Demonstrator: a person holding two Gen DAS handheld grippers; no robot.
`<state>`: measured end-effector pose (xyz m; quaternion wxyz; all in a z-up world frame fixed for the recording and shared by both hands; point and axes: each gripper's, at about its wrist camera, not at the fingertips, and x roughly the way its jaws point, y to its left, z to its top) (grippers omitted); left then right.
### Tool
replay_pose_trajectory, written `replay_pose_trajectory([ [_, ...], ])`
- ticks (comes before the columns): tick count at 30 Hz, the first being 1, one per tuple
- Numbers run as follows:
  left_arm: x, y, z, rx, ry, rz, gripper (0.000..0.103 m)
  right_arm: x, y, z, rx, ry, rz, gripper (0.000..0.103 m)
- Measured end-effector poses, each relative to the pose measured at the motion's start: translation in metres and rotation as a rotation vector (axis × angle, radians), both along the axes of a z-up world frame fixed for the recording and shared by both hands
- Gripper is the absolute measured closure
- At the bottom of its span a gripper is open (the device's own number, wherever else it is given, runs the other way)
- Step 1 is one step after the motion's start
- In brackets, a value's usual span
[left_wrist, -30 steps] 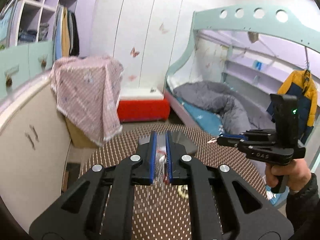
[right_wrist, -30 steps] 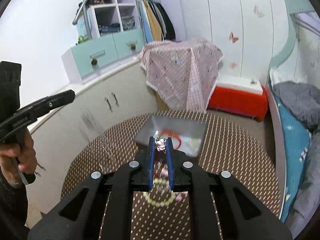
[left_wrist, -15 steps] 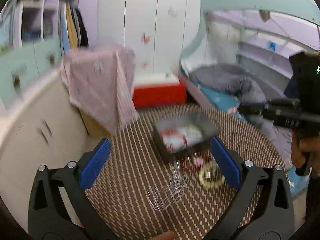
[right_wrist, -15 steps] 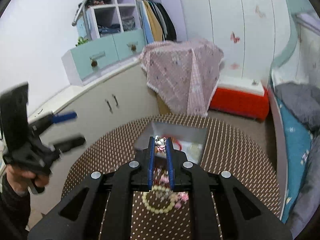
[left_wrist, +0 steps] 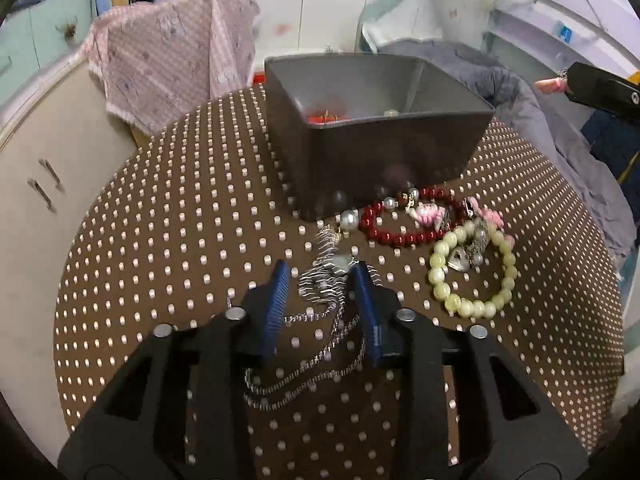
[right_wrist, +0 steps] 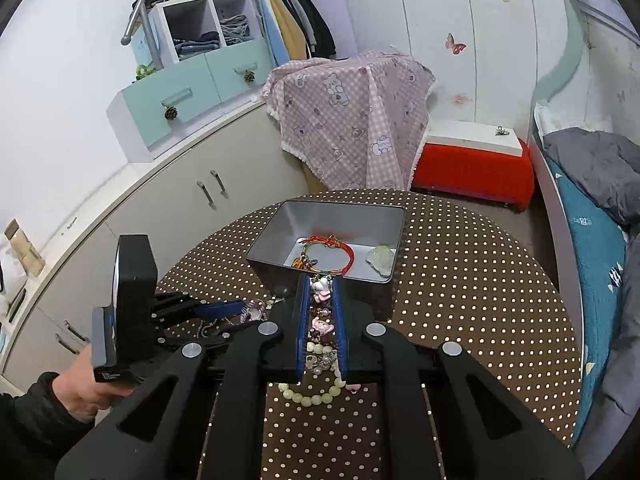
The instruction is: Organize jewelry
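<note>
The left tongs [left_wrist: 322, 280] were low over the round dotted bench [left_wrist: 168, 248], pointing steeply down, and their blue pads had just been closing around a silver rhinestone chain [left_wrist: 320, 284] that lay between them; the right-hand pad met the bunched end of the chain, while a gap showed between the chain and the other pad, so whether they had a firm hold could not be told. The rest of the chain trailed back under the tongs in loops on the bench. Just ahead of the left tongs stood a grey metal tin [left_wrist: 384, 152], and to their right, near the tin's front wall, lay a dark red bead bracelet [left_wrist: 400, 236], a pearl [left_wrist: 349, 219], and a pale green bead bracelet [left_wrist: 472, 276] with small metal charms inside its ring. The right tongs [right_wrist: 321, 286] were nearly closed on a small pink-and-white charm [right_wrist: 322, 289], held above the bench just short of the tin's [right_wrist: 276, 232] near rim. Inside the tin, beyond these tongs, lay a red cord bracelet [right_wrist: 332, 254] and a pale green stone [right_wrist: 380, 258]. To the left of the right tongs, a hand [right_wrist: 86, 388] held the left tongs' [right_wrist: 240, 309] grip.
</note>
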<state>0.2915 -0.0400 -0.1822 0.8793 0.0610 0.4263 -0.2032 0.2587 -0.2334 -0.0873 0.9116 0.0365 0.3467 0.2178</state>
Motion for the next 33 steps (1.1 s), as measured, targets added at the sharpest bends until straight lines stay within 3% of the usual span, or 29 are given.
replay_pose_trajectory([
  [5, -0.008, 0.015, 0.027, -0.093, -0.022, -0.015, 0.088, 0.002, -0.001, 0.007, -0.005, -0.020, 0.001, 0.093],
  [13, -0.027, 0.039, 0.141, -0.208, -0.247, -0.038, 0.088, 0.006, 0.001, 0.048, -0.021, -0.116, 0.014, 0.093],
  [21, -0.022, 0.025, 0.214, -0.255, -0.414, -0.082, 0.088, 0.010, 0.006, 0.090, -0.040, -0.209, 0.028, 0.093],
  [27, 0.000, 0.012, 0.214, -0.270, -0.413, -0.082, 0.088, 0.025, 0.009, 0.093, -0.023, -0.206, 0.040, 0.093],
  [33, 0.030, -0.002, 0.188, -0.276, -0.327, -0.054, 0.087, 0.052, 0.013, 0.067, 0.000, -0.118, 0.041, 0.093],
])
